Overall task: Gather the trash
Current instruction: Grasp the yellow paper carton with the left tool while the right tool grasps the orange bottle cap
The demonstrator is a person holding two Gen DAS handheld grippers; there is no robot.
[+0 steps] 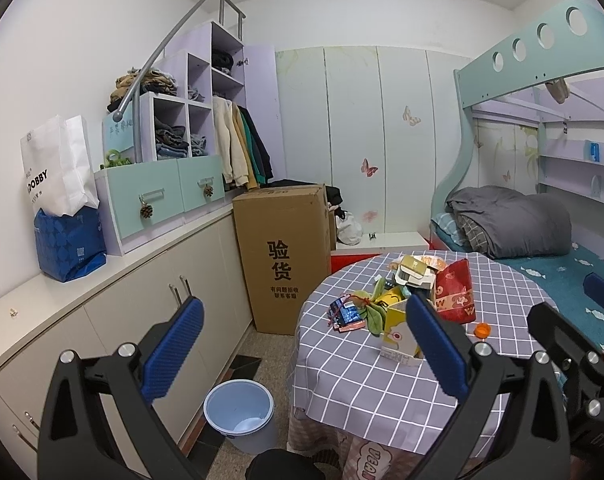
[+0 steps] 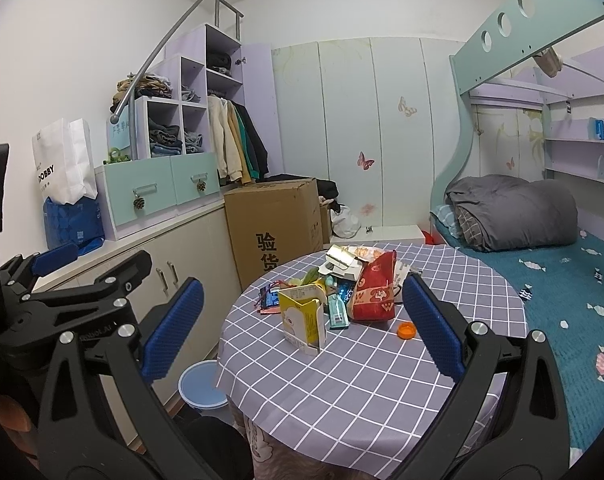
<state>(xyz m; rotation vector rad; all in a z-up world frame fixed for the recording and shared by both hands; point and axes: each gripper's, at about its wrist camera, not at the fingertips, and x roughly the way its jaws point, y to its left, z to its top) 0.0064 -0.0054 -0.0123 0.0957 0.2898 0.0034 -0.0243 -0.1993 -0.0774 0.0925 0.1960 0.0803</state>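
Note:
A heap of trash lies on the round table with a grey checked cloth (image 1: 381,384) (image 2: 361,380): a yellow carton (image 1: 397,330) (image 2: 303,320), a red snack bag (image 1: 457,292) (image 2: 375,290), an orange bottle cap (image 1: 482,329) (image 2: 406,330), a blue wrapper (image 1: 343,312) (image 2: 270,298), a white and gold box (image 1: 413,272) (image 2: 341,260). A light blue bin (image 1: 242,414) (image 2: 202,388) stands on the floor left of the table. My left gripper (image 1: 307,346) is open above the table's near left edge. My right gripper (image 2: 302,328) is open, with the carton seen between its fingers, farther off.
A tall cardboard box (image 1: 284,256) (image 2: 274,226) stands behind the table by the beige cabinets (image 1: 150,312). A bunk bed with a grey duvet (image 1: 513,220) (image 2: 513,212) fills the right side. Paper bags (image 1: 62,200) sit on the cabinet top. A dark thing lies on the floor near the bin.

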